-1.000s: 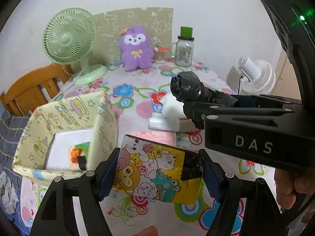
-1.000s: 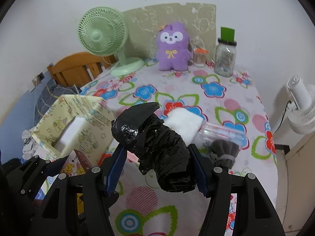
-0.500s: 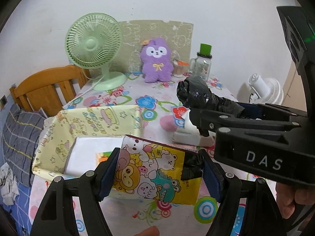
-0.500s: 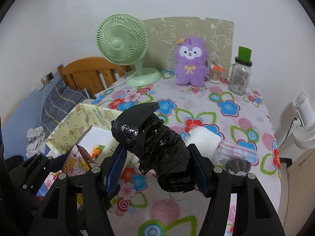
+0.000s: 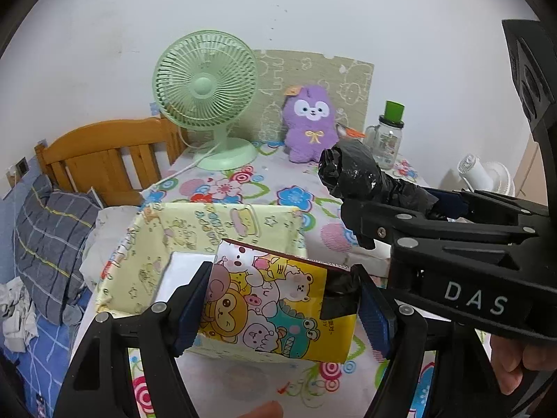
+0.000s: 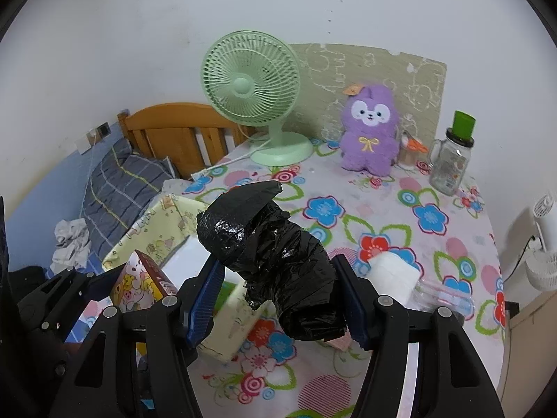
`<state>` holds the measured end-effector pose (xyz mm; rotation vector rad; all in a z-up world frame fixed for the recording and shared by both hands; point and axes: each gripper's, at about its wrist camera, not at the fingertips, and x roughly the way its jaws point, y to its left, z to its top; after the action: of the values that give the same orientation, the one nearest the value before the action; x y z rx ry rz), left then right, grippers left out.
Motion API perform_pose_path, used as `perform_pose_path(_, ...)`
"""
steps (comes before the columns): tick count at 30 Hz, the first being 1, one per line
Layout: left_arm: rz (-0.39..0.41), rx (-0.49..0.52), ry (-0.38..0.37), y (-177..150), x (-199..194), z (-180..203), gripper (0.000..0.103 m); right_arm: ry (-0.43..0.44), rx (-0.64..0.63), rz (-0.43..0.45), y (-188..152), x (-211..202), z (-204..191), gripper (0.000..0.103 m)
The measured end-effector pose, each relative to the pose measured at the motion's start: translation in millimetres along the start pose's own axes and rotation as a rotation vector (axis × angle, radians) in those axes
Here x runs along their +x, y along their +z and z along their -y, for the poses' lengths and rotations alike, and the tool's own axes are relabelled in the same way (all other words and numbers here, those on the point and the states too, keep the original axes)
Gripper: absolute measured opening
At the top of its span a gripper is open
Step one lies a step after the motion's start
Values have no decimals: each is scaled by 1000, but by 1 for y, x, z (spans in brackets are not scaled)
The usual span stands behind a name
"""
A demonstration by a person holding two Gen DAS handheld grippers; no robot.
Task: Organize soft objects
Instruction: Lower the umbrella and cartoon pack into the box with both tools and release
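Jaws clamping pouch (image 5: 275, 299), bag (image 6: 278, 261)

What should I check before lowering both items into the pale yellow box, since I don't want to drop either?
1. Left gripper clamped on yellow cartoon-print packet: ok.
2. Right gripper clamped on crumpled black plastic bag bundle: ok.
3. Pale yellow patterned open box open at top: ok.
4. Room left inside beside the white item: cannot tell.
5. Both items fully above the box opening: not ok.

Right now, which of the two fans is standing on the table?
The mint-green fan, standing on the flowered tablecloth beside the purple plush. The white fan sits lower, off the table's right edge.
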<state>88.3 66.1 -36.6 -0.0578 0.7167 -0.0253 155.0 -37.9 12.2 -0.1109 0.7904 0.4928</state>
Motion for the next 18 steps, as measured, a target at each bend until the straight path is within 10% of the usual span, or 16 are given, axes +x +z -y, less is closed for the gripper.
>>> perform_pose_path(18,9,-85,66,7,6,-56,78,58,-67,-30,22,37,-46,67)
